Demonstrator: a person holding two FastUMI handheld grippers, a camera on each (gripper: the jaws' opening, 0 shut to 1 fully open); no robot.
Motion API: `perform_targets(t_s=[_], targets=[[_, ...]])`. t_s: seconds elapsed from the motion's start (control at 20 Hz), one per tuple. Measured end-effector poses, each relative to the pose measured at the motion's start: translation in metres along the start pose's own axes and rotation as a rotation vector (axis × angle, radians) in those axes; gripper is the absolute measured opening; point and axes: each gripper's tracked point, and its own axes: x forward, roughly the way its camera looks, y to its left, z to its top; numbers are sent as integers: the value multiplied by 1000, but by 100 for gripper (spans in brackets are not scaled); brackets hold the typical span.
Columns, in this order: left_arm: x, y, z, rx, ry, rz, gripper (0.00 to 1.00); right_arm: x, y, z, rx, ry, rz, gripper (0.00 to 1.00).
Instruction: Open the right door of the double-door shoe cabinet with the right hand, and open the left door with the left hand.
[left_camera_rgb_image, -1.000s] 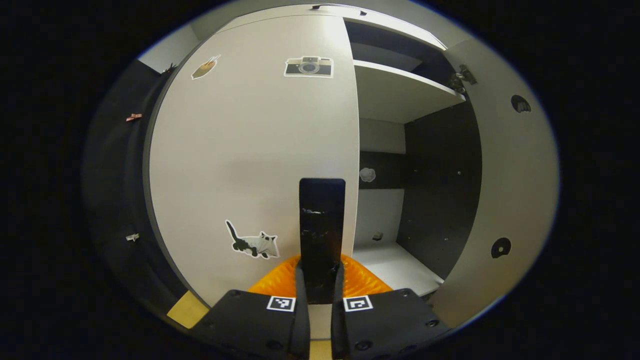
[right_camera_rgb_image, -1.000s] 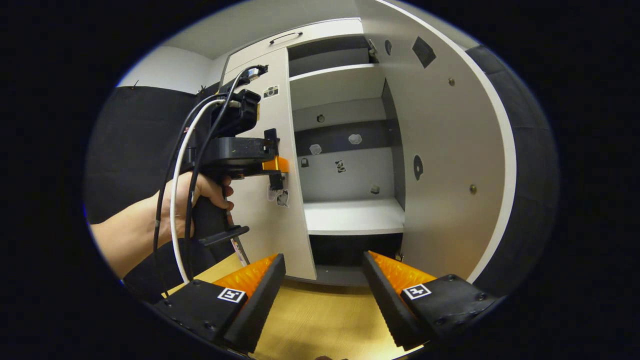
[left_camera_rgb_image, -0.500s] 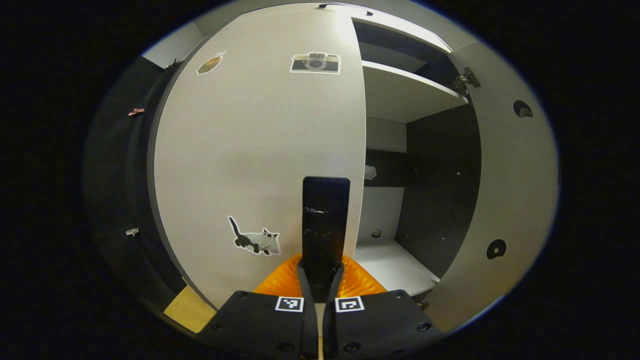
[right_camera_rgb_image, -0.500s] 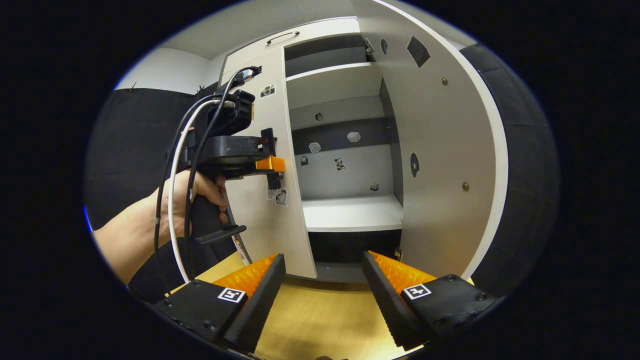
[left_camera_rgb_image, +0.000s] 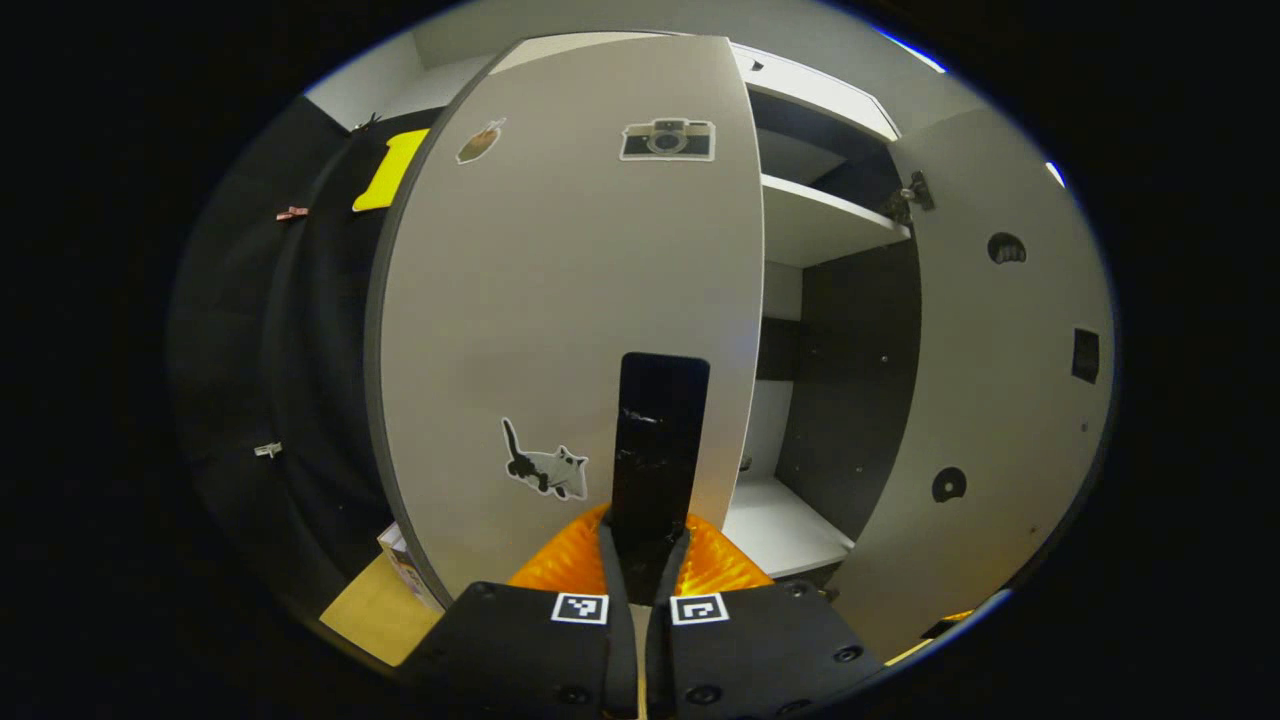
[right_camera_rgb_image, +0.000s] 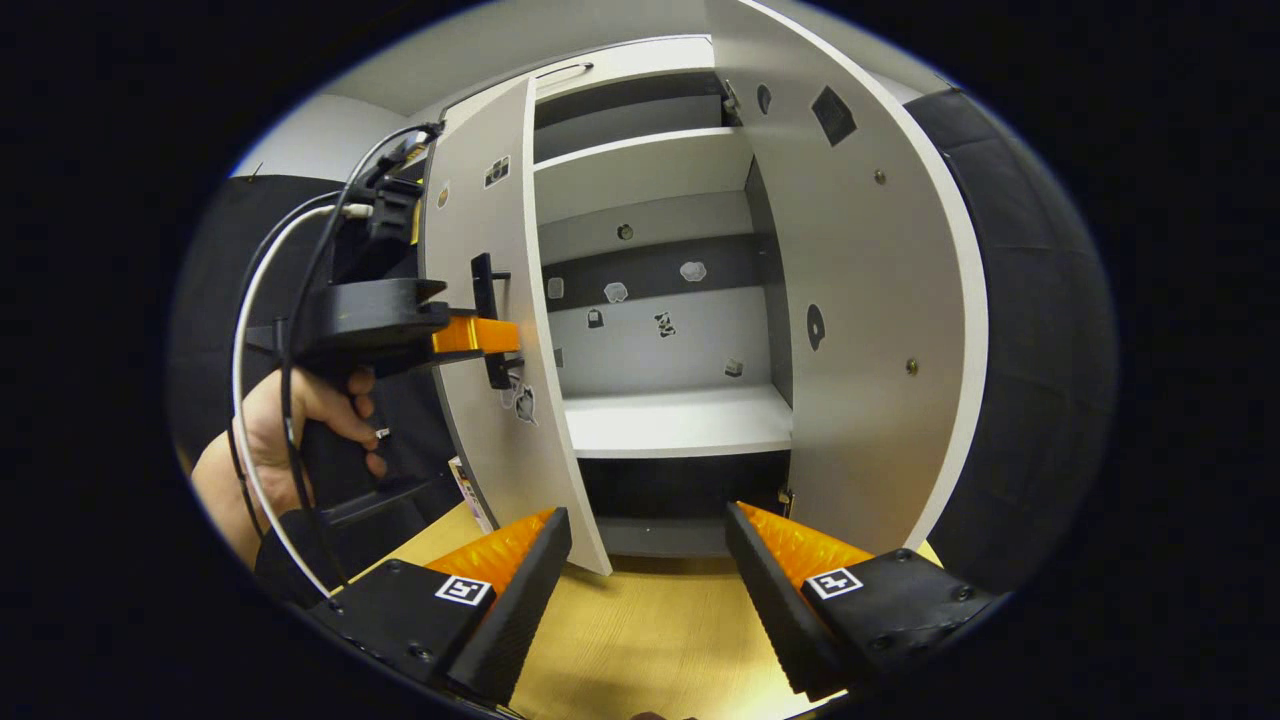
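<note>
- In the left gripper view, the left gripper is seen closed on the black door handle of the left door, with both fingers pressed against the handle's lower part
- In the right gripper view, the same gripper is seen from the side, held by a hand, its fingers meeting the handle on the door's outer face
- The left door is shown swung partly out from the shoe cabinet, its free edge standing clear of the cabinet front
- The right door is shown wide open, its inner face turned toward the right gripper view; in the left gripper view it stands at the right edge
- The right gripper is held with its fingers spread wide apart, and nothing is gripped between them; it hangs above the wooden floor in front of the cabinet opening
- A white shelf is seen inside the cabinet, and a second shelf higher up
- Stickers are seen on the left door's outer face: a camera near the top and a cat just left of the handle
- Small stickers are spread over the cabinet's back panel; what they depict is possibly too small to be made out
- Black and white cables are looped from the left gripper's body past the hand
</note>
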Motion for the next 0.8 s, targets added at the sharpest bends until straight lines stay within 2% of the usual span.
perform_targets(t_s=[0.7,0.8], targets=[[-7,13,3,10,-4,-105,8,-5,14,-17,3,31,-160,98],[-12,17,1,20,-12,-122,7,-13,26,-22,4,24,-185,98]])
